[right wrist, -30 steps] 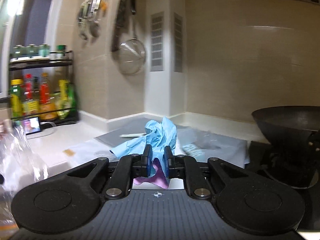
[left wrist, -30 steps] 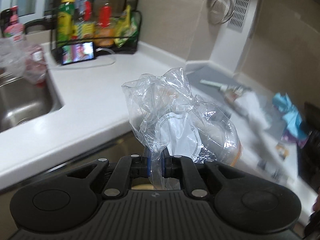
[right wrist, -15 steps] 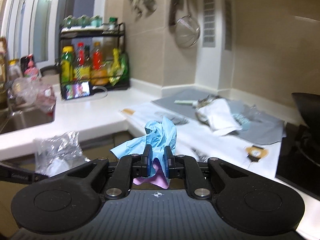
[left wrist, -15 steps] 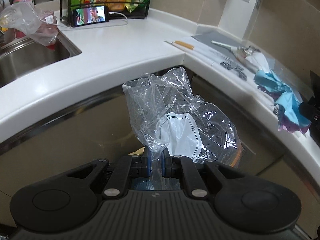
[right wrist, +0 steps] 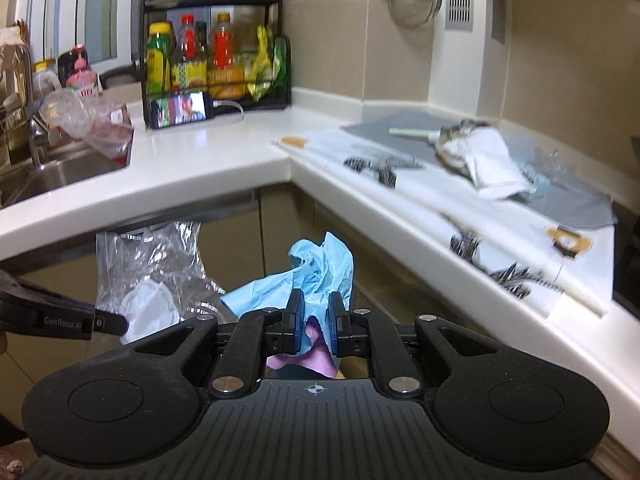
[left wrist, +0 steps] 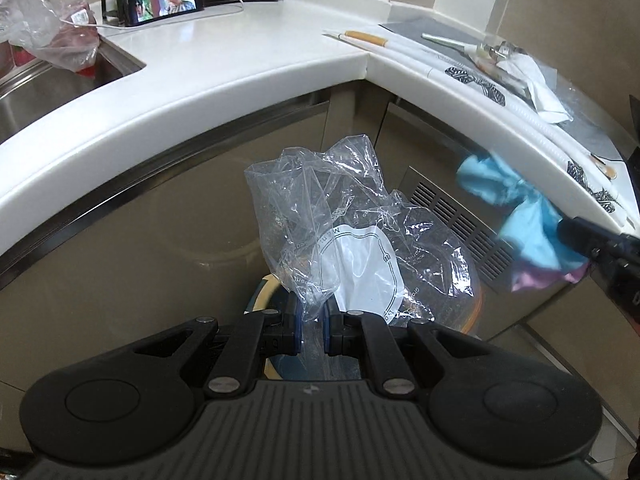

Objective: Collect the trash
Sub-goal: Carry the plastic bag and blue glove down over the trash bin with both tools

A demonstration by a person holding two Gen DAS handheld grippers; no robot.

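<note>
Holding trash in both tools below the white bench (left wrist: 200,92) edge.
Left tool (left wrist: 311,322) pinches a crumpled clear plastic bag (left wrist: 344,240); right tool (right wrist: 314,324) pinches a crumpled blue-and-pink wrapper (right wrist: 316,272).

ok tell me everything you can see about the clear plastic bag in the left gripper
The clear plastic bag is thin, crumpled and see-through, with a round white printed label on its lower part. The left gripper, shut, pinches its bottom edge, so it stands up above the fingers. It hangs in front of the cabinet doors, below the counter edge, touching nothing else visible.
</note>
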